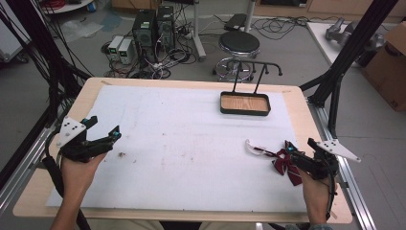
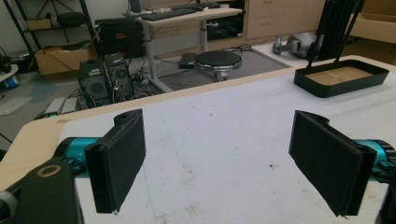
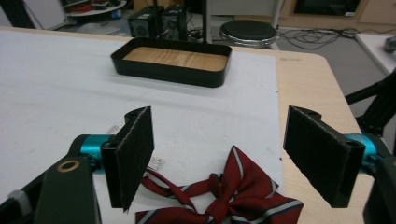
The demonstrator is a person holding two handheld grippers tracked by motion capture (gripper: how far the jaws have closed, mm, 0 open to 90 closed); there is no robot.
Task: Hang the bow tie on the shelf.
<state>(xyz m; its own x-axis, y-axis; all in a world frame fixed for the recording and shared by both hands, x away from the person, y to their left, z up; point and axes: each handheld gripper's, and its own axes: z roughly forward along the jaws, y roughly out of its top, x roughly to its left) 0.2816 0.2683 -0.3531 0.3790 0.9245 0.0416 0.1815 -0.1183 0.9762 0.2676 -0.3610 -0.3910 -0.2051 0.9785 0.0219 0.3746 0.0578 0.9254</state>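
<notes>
Right tongs (image 3: pixel 219 158) spread above striped red bow tie (image 3: pixel 224 198) at 4 o'clock desk (image 1: pixel 292 98) edge; could pinch 1 loose wing, dragging it off. Left tongs (image 2: pixel 217 163) spread, empty.

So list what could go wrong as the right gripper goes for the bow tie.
1. The right gripper is open above the bow tie; soft folds may let it pinch only one wing.
2. The strap trails loose and could drag or snag.
3. The bow tie lies near the mat's edge and could be pushed off.
</notes>
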